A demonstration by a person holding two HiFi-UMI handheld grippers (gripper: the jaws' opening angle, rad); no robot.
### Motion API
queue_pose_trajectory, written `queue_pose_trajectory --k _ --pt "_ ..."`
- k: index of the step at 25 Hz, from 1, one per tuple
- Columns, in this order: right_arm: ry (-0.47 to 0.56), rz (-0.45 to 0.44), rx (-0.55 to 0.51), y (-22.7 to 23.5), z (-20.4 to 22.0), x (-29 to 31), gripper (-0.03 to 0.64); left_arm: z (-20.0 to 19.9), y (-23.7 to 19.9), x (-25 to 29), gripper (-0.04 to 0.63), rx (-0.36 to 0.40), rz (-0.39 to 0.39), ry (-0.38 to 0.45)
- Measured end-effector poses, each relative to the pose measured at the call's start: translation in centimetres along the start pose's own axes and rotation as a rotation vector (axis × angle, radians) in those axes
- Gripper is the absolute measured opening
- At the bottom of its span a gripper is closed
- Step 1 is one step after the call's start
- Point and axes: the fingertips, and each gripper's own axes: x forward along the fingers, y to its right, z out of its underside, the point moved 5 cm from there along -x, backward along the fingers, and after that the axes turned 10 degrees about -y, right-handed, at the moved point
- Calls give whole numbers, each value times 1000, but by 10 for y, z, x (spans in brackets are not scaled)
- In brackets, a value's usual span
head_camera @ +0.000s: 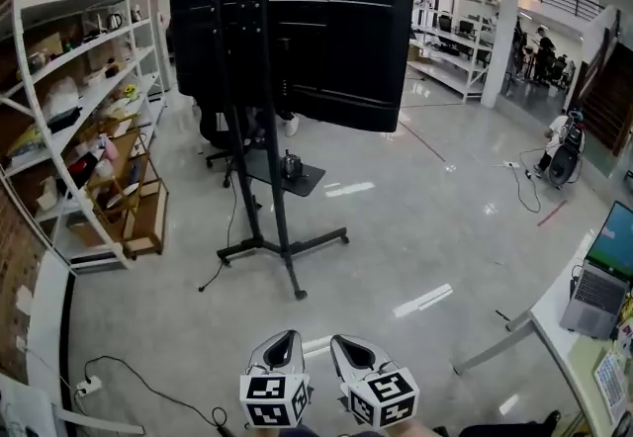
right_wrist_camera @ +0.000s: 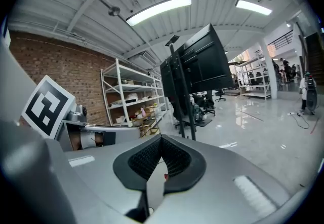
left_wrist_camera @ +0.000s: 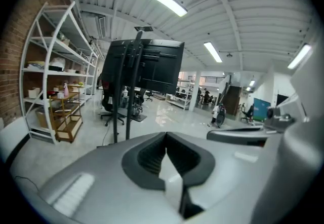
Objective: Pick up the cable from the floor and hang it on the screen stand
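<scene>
Screen stand point(head_camera: 265, 227) sits mid-floor, with the screen point(head_camera: 316, 30) mounted at its top. Shelving rack point(head_camera: 74, 119) runs along the left wall, just left of the stand. Cable point(head_camera: 148, 384) lies on the floor near-left, well apart from the stand's base, running from a plug block point(head_camera: 89, 386) by the wall. Desk point(head_camera: 559, 351) is on the right, laptop point(head_camera: 601, 292) on it. More shelving point(head_camera: 450, 44) stands far back right.

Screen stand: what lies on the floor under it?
Its black base legs and a thin black cable trailing left. The screen covers whatever is behind it.
</scene>
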Motion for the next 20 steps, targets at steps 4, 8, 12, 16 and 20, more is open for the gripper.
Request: queue_pose_trajectory --k 4,8,12,16,20 --pt "-14 -63 -42 -33 -31 64 -2 -19 -73 3 8 -26 -75 11" --pt "-11 -111 -65 -75 -63 140 -2 -44 -160 1 8 -42 -136 34" --pt "-5 -143 -74 -123 -90 212 -2 -64 -244 -4 8 -40 -184 39" --pt "3 -151 -87 -161 -111 272 -2 -74 -316 -4 8 -63 -203 38" --pt "-8 -150 -103 -181 -124 318 -2 -79 -371 6 8 -83 -222 32"
